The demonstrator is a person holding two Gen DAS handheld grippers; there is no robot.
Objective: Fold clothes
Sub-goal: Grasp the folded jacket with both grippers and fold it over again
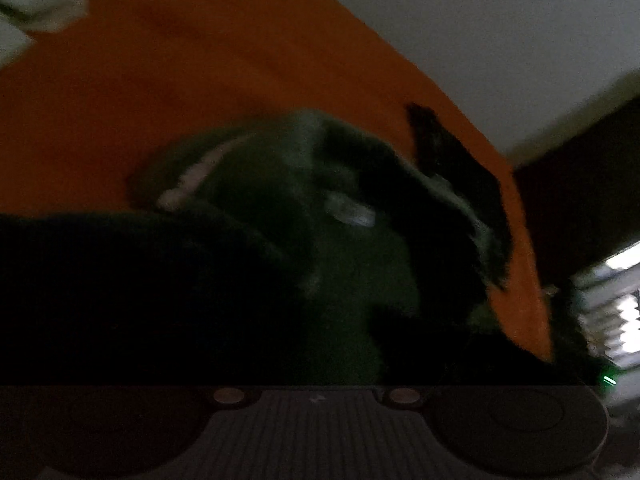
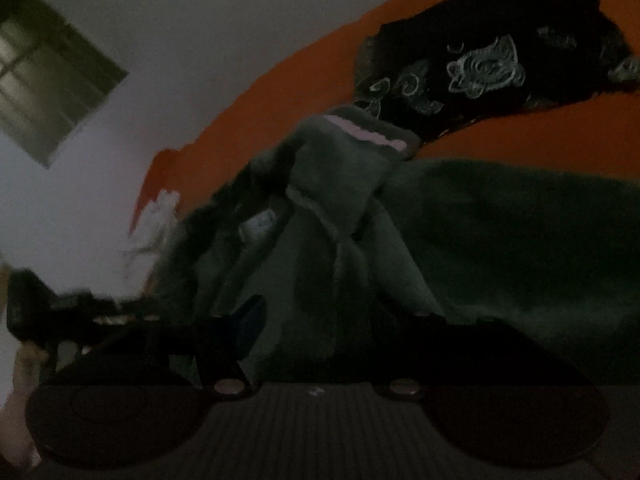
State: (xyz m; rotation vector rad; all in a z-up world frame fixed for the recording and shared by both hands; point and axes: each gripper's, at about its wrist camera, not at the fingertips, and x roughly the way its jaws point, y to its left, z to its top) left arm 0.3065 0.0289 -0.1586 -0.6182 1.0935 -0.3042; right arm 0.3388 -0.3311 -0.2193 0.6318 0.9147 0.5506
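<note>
Risk entry: your right tool gapes over the green garment, left tool's grip untellable; dim blur invites a missed or double-layer pinch.

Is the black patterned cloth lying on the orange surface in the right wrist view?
Yes, the black cloth with pale swirl patterns lies on the orange surface.

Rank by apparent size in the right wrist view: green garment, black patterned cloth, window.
1. green garment, largest, though it lies nearest the camera.
2. black patterned cloth.
3. window, smallest, but farthest away.
</note>
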